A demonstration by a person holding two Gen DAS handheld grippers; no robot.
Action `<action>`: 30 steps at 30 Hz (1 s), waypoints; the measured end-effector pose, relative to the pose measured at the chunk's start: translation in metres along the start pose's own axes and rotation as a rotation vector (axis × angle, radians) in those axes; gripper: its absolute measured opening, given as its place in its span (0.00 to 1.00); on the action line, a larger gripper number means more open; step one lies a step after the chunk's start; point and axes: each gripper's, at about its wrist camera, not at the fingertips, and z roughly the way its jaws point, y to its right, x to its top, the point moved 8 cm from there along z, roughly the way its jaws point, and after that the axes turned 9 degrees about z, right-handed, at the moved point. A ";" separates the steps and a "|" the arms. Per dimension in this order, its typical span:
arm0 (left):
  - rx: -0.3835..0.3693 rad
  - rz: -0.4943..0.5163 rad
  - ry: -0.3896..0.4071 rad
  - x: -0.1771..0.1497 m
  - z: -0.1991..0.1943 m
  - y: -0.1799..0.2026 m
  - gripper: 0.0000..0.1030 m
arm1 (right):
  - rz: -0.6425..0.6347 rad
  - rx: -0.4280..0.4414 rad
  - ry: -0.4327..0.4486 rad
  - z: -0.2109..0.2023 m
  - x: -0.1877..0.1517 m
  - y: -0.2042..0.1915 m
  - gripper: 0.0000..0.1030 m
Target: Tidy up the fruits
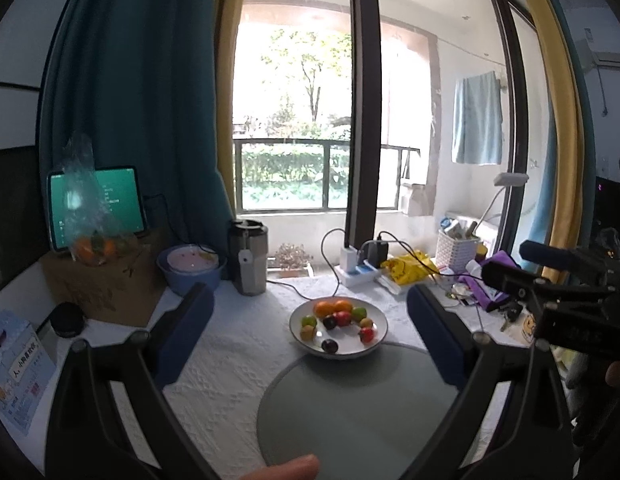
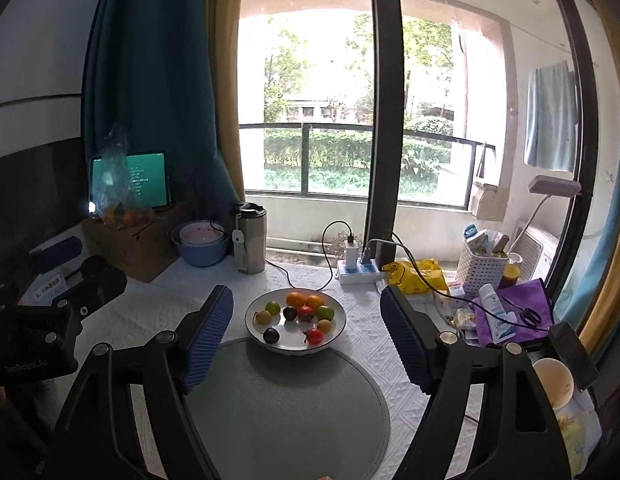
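Hovering: left gripper (image 1: 310,320) and right gripper (image 2: 305,332) both gape wide, empty. Fruits (image 2: 299,312) sit in the plate (image 2: 338,332) ahead, at the mat's far edge. Task looks finished or unstarted; any next pick needs a reach forward.

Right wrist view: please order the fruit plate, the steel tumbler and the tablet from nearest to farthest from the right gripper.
1. Fruit plate, just ahead of the right gripper, centre.
2. Steel tumbler, behind it, left.
3. Tablet, far left, on a cardboard box.

Right gripper (image 2: 305,340): black frame, silver screws, blue ribbed pads (image 2: 207,336); left gripper (image 1: 310,336) alike.
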 end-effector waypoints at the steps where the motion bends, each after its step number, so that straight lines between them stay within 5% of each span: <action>1: -0.002 0.001 -0.004 -0.002 0.002 0.001 0.95 | 0.003 -0.001 0.002 0.000 0.000 0.000 0.77; 30: 0.015 -0.030 -0.017 -0.008 0.006 -0.003 0.95 | 0.000 -0.015 -0.025 0.013 -0.009 0.004 0.77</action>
